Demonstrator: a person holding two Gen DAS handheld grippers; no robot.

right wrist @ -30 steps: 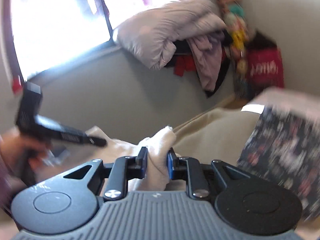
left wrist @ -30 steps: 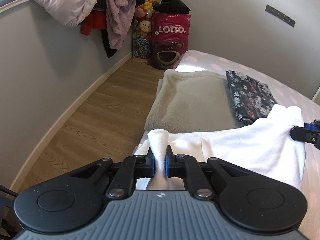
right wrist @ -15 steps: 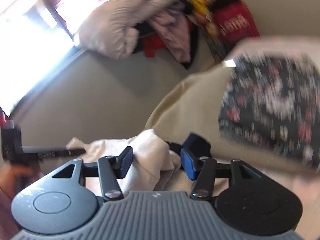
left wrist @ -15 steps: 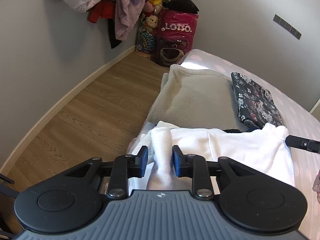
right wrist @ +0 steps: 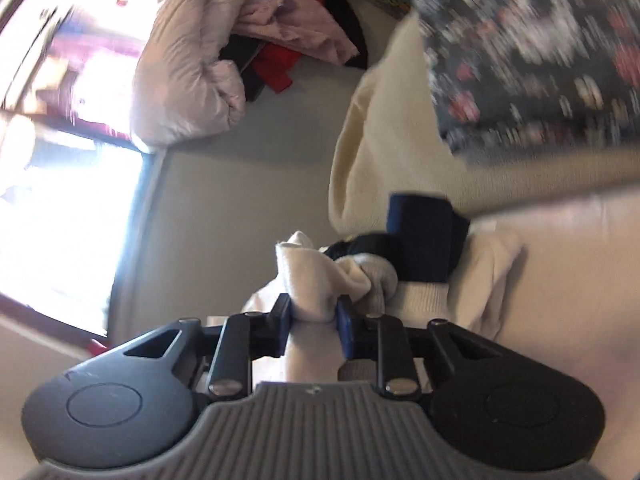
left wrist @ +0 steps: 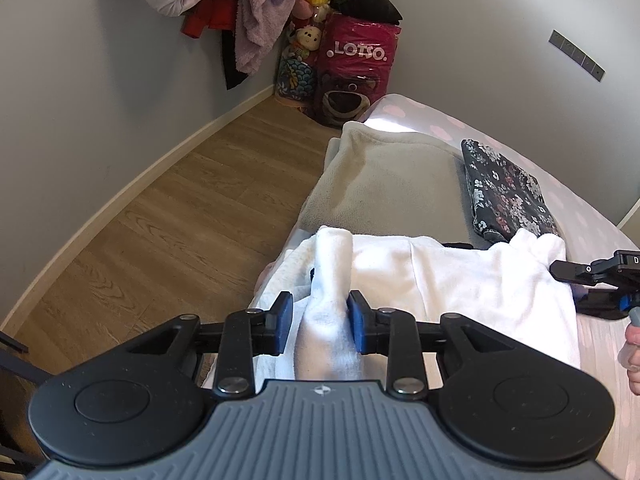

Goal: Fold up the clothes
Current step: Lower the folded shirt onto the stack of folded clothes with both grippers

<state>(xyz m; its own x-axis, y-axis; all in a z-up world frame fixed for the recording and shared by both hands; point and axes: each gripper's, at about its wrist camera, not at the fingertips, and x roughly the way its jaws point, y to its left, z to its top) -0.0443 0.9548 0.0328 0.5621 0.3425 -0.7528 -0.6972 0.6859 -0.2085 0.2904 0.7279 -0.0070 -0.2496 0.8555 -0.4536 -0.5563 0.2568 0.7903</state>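
Note:
A white garment [left wrist: 460, 280] lies spread across the near end of the bed. My left gripper [left wrist: 319, 322] is open, its blue pads standing apart on either side of a raised fold of the white cloth. My right gripper [right wrist: 314, 318] is shut on a bunched corner of the white garment [right wrist: 308, 280]; it also shows at the right edge of the left wrist view [left wrist: 600, 276]. A dark blue piece of cloth [right wrist: 424, 236] lies just beyond the right gripper. The right wrist view is blurred.
A folded beige blanket [left wrist: 380, 184] and a folded dark floral garment [left wrist: 508, 192] lie further up the pink-dotted bed [left wrist: 592, 220]. Wooden floor [left wrist: 160, 240] lies left of the bed. A red Lotso bag [left wrist: 356, 72] and hanging clothes [left wrist: 256, 12] stand in the corner.
My left gripper has opened and let go of the white fold. My right gripper opened half a second ago and has shut again on the white corner, and it has swung quickly.

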